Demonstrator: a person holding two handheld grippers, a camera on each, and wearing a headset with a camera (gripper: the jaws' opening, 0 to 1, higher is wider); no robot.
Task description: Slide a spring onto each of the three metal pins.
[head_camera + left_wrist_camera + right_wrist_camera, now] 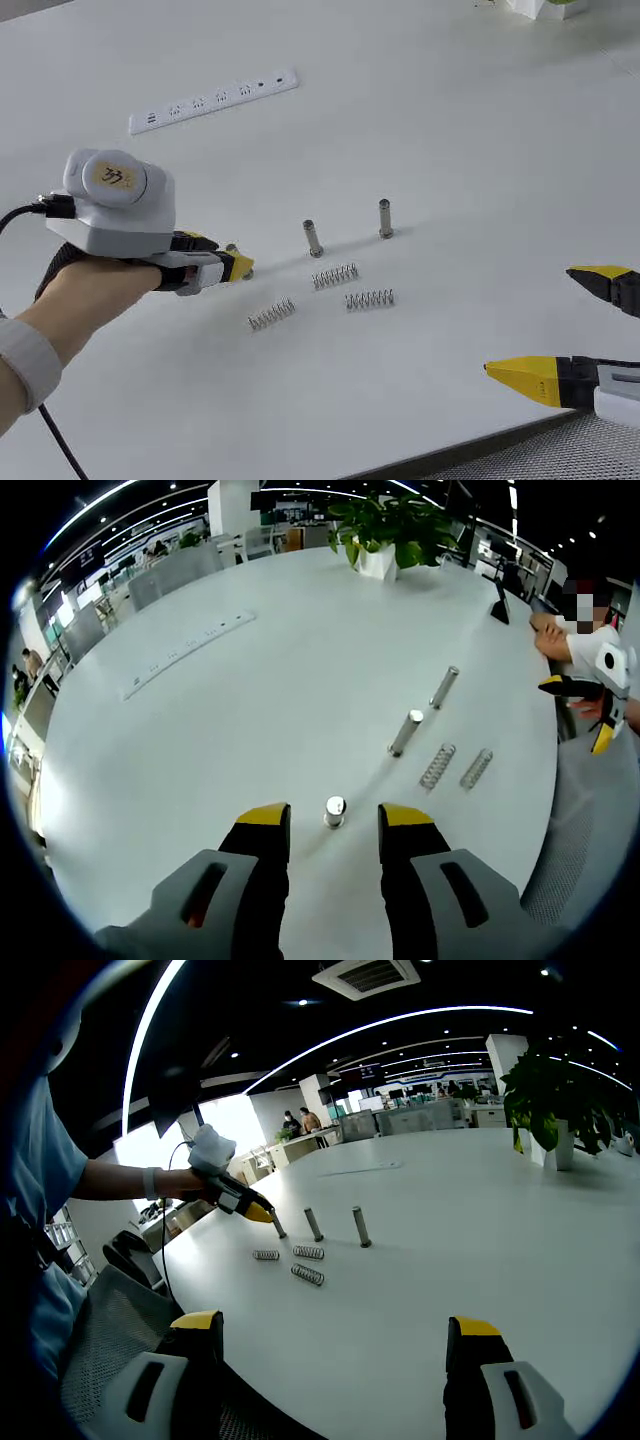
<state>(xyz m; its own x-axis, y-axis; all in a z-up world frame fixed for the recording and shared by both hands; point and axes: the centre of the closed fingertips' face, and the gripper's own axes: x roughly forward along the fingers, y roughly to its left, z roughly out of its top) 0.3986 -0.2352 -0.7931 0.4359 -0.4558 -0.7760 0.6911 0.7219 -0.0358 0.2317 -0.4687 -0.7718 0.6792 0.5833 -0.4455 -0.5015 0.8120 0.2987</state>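
Bright, even overhead light on a white desk, with fisheye bend in both gripper views.

In the head view the desk (450,130) is lit flat and soft, with no hard glare. The pins (313,238) throw only faint grey shadows toward the desk's right edge, and both they and the springs (335,276) look sharp. In the left gripper view the desk's left edge washes out to near white and its rim curves strongly. In the right gripper view the ceiling strips (400,1020) bend into arcs. A bright patch (235,1120) beyond the desk's far left edge is blown out, and the plant (550,1080) looks dark against the light.
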